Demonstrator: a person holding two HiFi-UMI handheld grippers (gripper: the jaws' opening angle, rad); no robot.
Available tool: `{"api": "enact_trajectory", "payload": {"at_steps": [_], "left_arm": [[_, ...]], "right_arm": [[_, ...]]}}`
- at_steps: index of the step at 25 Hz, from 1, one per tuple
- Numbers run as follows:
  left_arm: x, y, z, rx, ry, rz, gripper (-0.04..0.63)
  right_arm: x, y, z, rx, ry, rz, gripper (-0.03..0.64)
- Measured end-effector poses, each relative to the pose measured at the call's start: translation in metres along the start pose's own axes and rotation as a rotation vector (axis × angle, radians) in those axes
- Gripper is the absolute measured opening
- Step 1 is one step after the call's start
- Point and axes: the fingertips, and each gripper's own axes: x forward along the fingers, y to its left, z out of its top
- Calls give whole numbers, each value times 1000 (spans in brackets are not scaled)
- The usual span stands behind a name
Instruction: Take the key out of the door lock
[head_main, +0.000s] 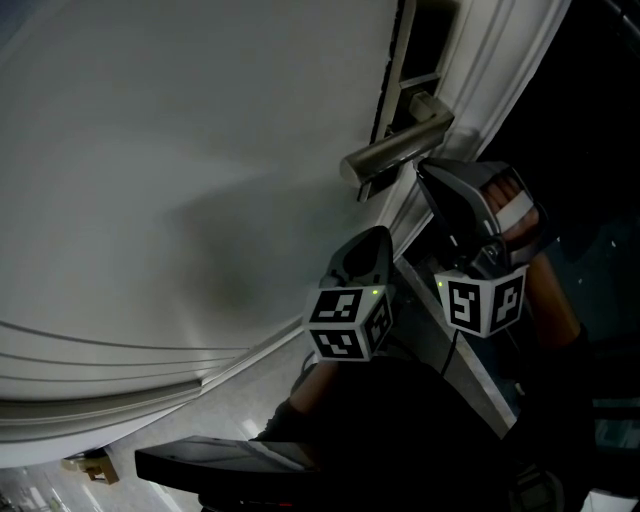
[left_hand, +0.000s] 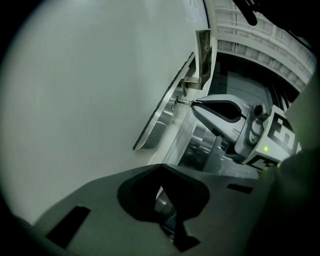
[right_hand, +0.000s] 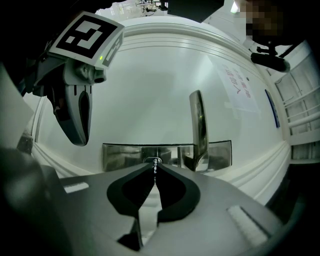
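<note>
Head view: white door panel (head_main: 180, 150), 1 brushed-metal lever handle (head_main: 395, 150) by its edge, dark open gap to the right. Right gripper (head_main: 424, 172) tips sit just under the handle, left gripper (head_main: 372, 245) lower. Left gripper view: jaws together, empty; 1 thin silvery key (left_hand: 183, 101) sticks out of the steel lock plate (left_hand: 160, 122). Right gripper view: jaws pinched on the key's outer end.

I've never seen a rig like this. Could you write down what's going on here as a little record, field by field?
Setting: white door with a metal lever handle and a metal lock plate
Key: thin metal key, its far end at the lock plate
Right gripper: right gripper, jaws closed on the key
Left gripper: left gripper, jaws together, holding nothing, held beside the right one
Stage: key gripped, not clearly out of the lock
</note>
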Motion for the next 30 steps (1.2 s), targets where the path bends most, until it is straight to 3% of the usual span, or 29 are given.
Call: {"api": "enact_trajectory", "payload": {"at_steps": [30], "left_arm": [[0, 1, 2, 3, -5, -1, 0]], "right_arm": [[-1, 1, 0, -3, 4, 0, 12]]}}
